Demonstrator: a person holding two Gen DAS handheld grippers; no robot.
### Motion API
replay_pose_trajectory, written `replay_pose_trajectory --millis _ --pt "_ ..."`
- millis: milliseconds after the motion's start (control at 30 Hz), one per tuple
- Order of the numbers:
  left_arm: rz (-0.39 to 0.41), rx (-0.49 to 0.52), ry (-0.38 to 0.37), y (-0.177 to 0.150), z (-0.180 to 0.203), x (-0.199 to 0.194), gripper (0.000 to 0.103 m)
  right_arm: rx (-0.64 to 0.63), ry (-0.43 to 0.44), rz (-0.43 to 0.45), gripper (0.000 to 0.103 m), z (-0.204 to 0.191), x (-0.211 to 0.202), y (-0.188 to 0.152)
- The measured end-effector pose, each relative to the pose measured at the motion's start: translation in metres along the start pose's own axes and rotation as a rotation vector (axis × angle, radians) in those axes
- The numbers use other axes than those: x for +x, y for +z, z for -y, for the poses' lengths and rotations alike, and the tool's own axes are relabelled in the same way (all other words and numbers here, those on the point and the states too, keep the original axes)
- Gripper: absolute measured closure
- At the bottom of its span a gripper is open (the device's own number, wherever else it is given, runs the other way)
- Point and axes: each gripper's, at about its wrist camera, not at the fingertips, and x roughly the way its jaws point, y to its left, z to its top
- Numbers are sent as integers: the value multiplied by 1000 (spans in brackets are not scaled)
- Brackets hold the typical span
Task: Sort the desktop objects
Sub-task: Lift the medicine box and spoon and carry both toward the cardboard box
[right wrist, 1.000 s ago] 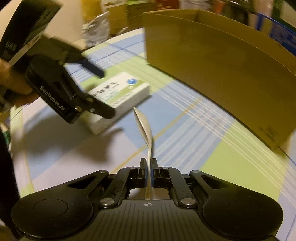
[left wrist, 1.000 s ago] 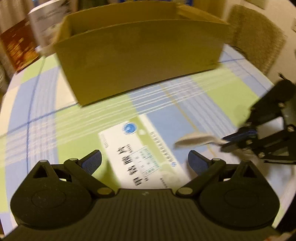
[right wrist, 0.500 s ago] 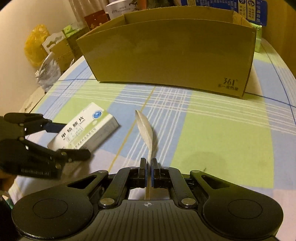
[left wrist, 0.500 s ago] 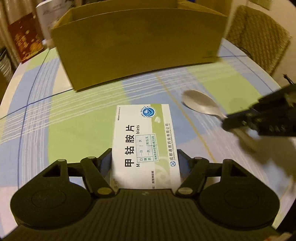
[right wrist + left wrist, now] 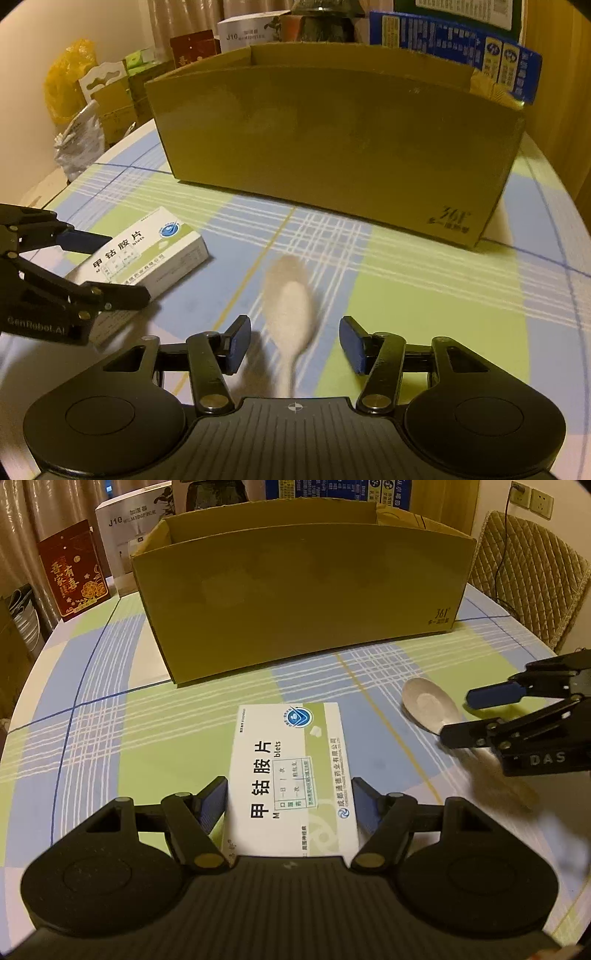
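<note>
Checked blue-and-green tablecloth (image 5: 110, 738) carried a white medicine box (image 5: 291, 775) at lower centre, flanked by the left gripper's (image 5: 290, 805) spread jaws. Squeezing its long sides squarely would hold best. Right gripper (image 5: 293, 343) gaped, gripping nothing; blurred spoon (image 5: 291, 306) between.

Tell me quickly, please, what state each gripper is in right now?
Left gripper: open, fingers either side of the medicine box.
Right gripper: open, spoon lies blurred between its fingers.
</note>
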Motion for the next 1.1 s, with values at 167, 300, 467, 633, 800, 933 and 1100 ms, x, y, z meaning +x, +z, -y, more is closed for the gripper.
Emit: replay_pose_trajectory --millis 167,300,467,633,800,933,1100 --pt "-5 9 6 1 1 5 35 -36 -40 41 52 -12 6 -1" --pt "-6 9 7 1 1 8 34 2 -57 65 53 -11 10 -1" --pt "9 -1 10 3 -1 9 32 -15 -73 79 60 -13 10 0" --pt "9 -8 11 4 -2 9 31 12 -88 90 71 -11 11 0" --pt "9 -7 12 5 -1 10 31 13 -101 88 73 -10 9 1" --pt "13 -5 9 5 -1 9 31 7 -101 88 73 -11 8 0" --pt "7 -13 15 5 -3 13 31 23 -94 86 73 -10 8 0"
